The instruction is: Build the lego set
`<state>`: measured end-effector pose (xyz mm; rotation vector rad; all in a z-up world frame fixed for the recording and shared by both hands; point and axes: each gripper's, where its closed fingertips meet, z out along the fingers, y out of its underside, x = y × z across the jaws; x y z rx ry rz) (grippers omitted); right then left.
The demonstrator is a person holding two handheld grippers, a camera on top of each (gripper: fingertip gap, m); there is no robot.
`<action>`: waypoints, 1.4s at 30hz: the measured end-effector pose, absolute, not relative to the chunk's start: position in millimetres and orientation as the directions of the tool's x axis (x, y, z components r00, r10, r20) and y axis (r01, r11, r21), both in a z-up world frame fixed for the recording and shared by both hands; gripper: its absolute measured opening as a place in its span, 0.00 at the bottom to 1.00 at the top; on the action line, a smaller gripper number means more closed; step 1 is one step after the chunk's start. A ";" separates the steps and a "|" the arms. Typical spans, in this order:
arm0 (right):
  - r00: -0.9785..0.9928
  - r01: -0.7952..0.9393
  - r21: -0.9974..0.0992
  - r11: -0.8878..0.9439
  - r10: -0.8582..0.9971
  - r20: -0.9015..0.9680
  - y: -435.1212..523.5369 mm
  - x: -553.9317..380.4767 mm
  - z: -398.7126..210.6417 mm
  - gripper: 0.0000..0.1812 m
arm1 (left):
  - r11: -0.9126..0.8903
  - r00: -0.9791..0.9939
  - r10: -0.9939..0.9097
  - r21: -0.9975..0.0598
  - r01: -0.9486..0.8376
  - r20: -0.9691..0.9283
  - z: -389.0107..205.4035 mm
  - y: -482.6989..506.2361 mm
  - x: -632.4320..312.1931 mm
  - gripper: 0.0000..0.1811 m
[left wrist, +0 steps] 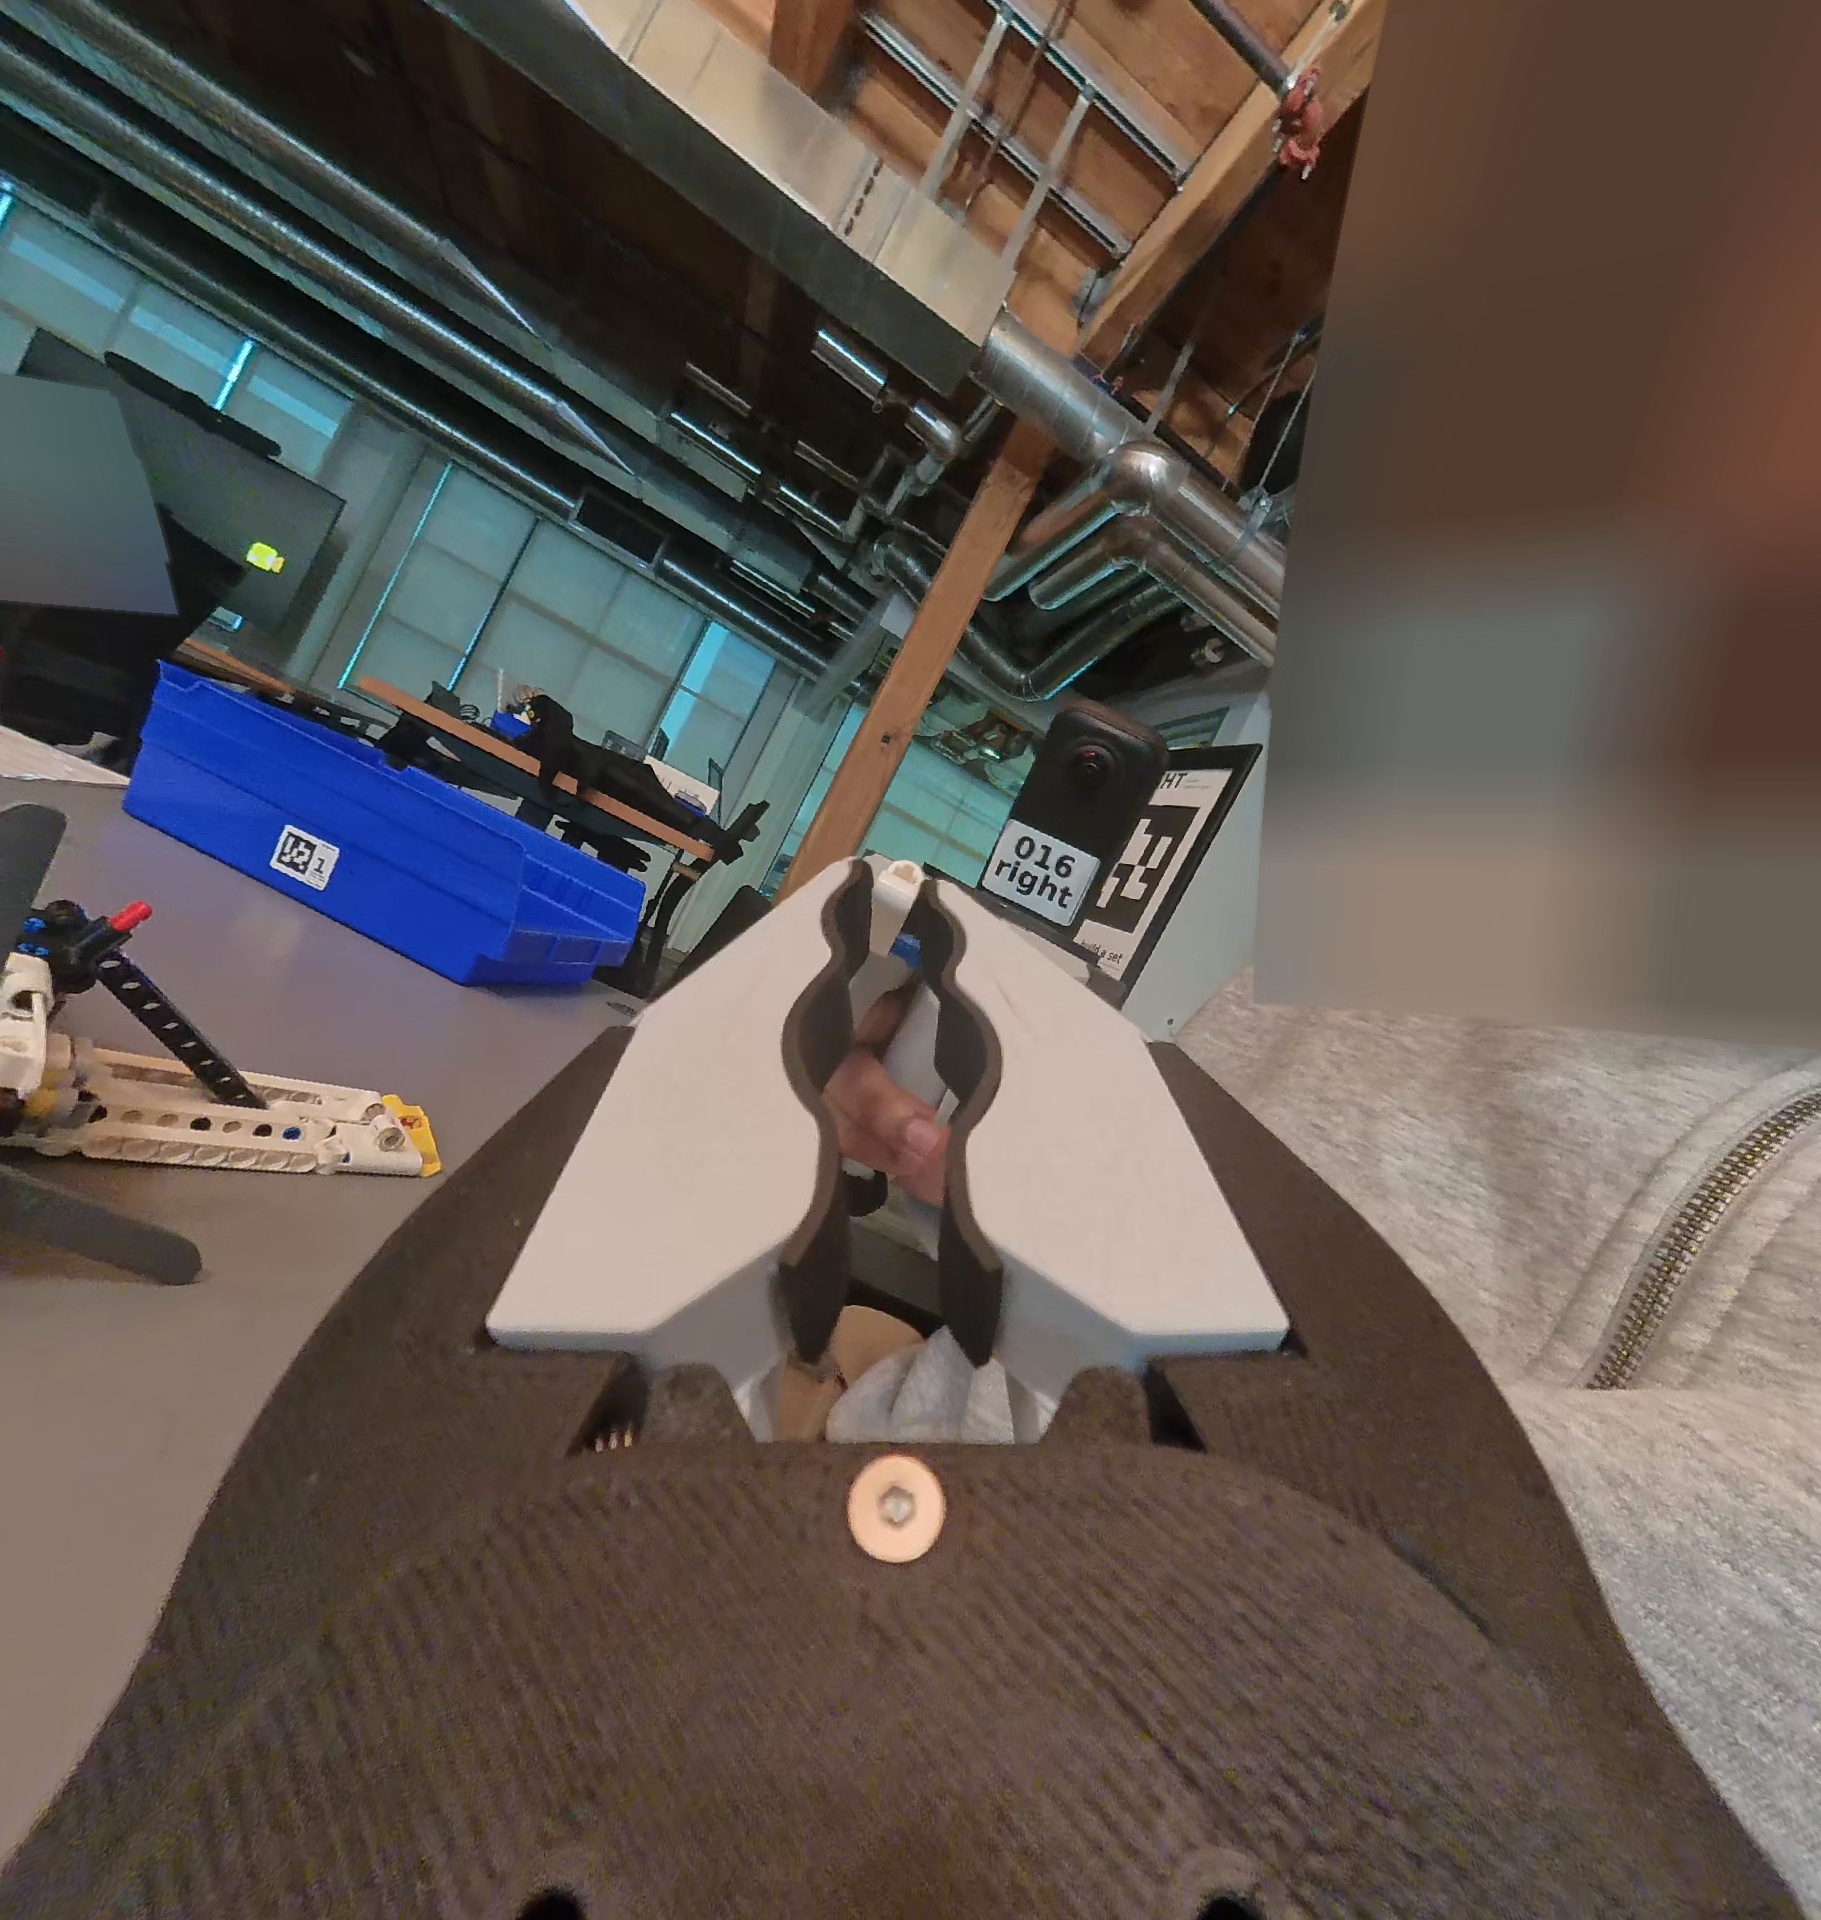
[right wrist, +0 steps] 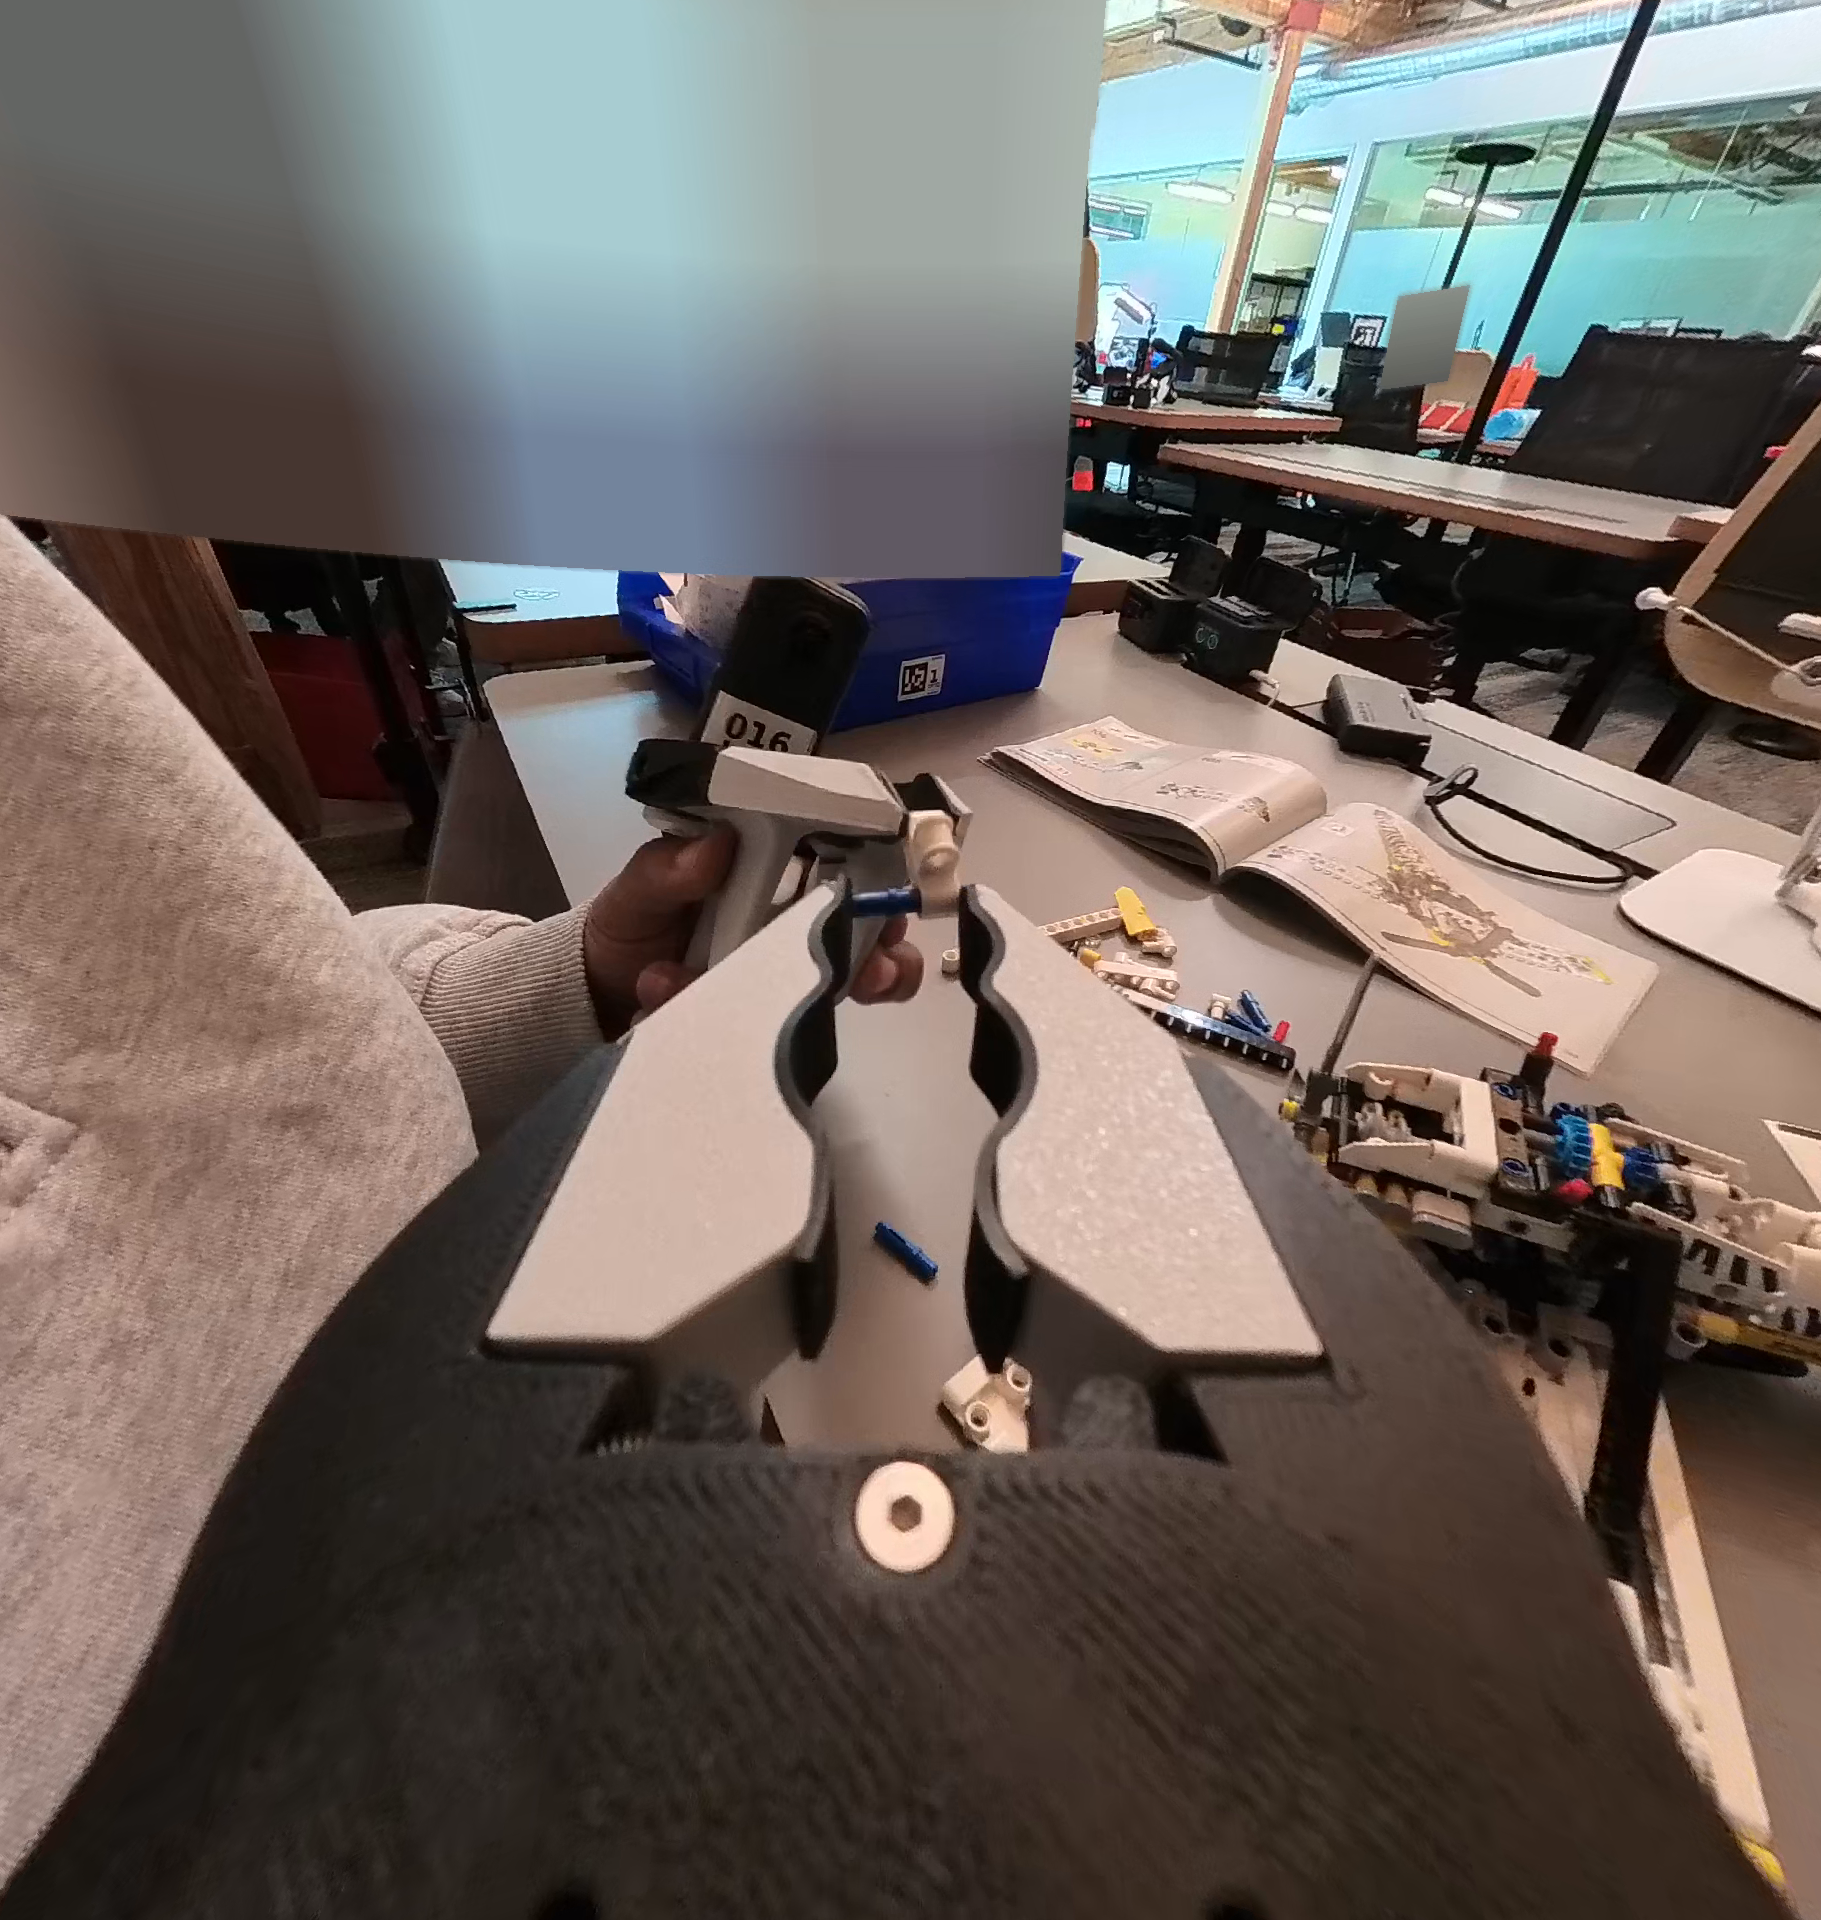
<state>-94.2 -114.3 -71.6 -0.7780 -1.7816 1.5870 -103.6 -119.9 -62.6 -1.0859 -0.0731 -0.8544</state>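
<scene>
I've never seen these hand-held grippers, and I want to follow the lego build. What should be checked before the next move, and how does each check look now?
1. Left gripper clamps the white connector: ok.
2. Blue pin meets the connector: ok, they touch.
3. Pin fully seated: cannot tell.
4. Right gripper grips the pin: cannot tell. The pin lies between its fingertips, but contact is unclear.
5. Spare pin within reach: ok, it lies on the table below the right gripper.
6. Manual open for reference: ok.
</scene>
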 end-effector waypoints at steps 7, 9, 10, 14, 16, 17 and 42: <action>-0.637 0.021 -0.994 0.109 0.768 0.071 -115.5 -93.2 -71.8 0.10 | 0.174 0.668 -0.591 -0.736 0.654 0.454 -61.9 -120.8 -101.9 0.03; -0.638 0.019 -0.994 0.104 0.767 0.068 -115.4 -92.8 -71.4 0.10 | 0.172 0.664 -0.593 -0.734 0.657 0.455 -61.8 -120.7 -101.6 0.03; -0.638 0.019 -0.994 0.103 0.767 0.067 -115.4 -92.7 -71.4 0.10 | 0.170 0.661 -0.596 -0.732 0.659 0.456 -61.6 -120.7 -101.4 0.03; -0.637 0.024 -0.994 0.108 0.768 0.069 -115.4 -92.5 -72.5 0.10 | 0.165 0.659 -0.597 -0.734 0.659 0.458 -61.8 -120.3 -100.4 0.03; -0.636 0.023 -0.994 0.110 0.769 0.070 -115.5 -92.5 -72.4 0.10 | 0.164 0.658 -0.597 -0.734 0.659 0.458 -61.8 -120.2 -100.3 0.03; -0.635 0.022 -0.994 0.110 0.769 0.071 -115.5 -92.6 -72.3 0.10 | 0.164 0.659 -0.597 -0.734 0.659 0.457 -61.7 -120.3 -100.3 0.03; -0.729 0.036 -0.877 0.479 0.613 0.305 -113.9 -86.6 -106.1 0.15 | 0.029 0.709 -0.540 -0.832 0.554 0.454 -85.3 -102.9 -83.1 0.03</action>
